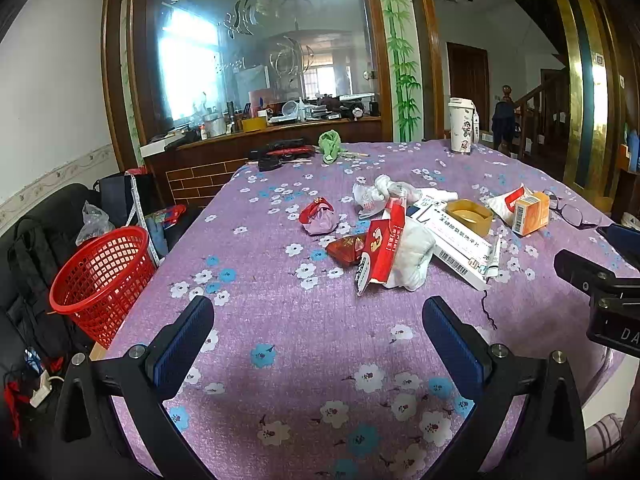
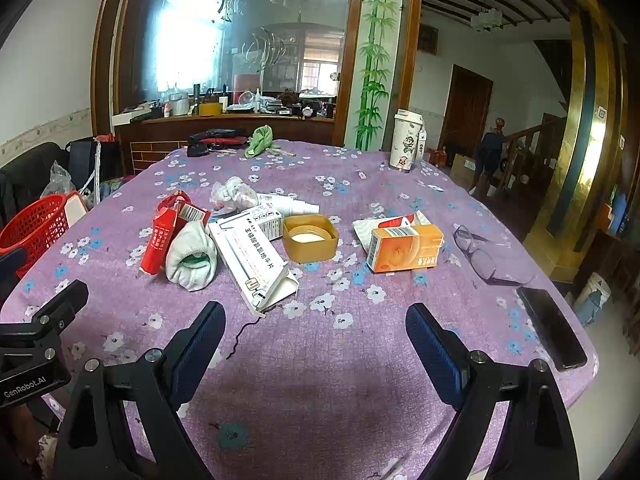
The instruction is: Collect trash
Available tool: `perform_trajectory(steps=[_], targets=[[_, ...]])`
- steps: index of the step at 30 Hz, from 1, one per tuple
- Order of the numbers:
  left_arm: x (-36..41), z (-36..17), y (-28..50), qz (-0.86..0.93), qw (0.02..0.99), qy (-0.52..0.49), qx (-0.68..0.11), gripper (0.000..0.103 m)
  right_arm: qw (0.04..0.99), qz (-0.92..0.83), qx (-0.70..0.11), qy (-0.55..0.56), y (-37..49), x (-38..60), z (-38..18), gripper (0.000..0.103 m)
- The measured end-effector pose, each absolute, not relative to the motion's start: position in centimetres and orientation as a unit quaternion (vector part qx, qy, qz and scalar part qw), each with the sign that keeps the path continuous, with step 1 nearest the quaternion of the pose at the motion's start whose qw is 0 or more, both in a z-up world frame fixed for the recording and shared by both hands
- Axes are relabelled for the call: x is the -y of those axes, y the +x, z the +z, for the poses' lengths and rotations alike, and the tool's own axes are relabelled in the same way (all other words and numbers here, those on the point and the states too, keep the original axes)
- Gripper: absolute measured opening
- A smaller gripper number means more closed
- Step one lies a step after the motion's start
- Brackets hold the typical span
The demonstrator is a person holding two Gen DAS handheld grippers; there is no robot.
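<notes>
Both your left gripper and right gripper hang spread and empty. Light, crushable red wrapper lies mid-frame; pinch its stiff folded edge, then carry to the red basket at left.

Bare tablecloth before the trash pile (phone rightward).
</notes>
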State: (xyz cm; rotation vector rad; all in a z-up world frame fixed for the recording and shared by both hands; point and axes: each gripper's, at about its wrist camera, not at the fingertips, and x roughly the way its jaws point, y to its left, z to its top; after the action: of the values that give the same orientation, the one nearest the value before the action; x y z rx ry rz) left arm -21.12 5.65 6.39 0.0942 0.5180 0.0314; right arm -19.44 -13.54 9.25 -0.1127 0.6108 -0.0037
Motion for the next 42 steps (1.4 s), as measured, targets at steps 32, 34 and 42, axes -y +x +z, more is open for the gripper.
perform_trajectory(steps=[32,34,42], targets=[[-4.0,6.7,-14.6,-0.042,0.949,0.062,-0.305,0.099,0.937,0.056,-0.343,-0.032,-16.8,14.8,8.1,0.075],[-3.6,6.7,-13.6,-0.047,0.948,0.064,-0.31,0.096,0.934,0.067,-0.35,-0.026,-16.4,15.1,7.9,0.072],[-4.0,4.7,-8.6,-0.068,0.923,0.041,-0.375,0.049,0.919,0.122,-0.374,0.004,-14.5,15.6,7.6,0.071]])
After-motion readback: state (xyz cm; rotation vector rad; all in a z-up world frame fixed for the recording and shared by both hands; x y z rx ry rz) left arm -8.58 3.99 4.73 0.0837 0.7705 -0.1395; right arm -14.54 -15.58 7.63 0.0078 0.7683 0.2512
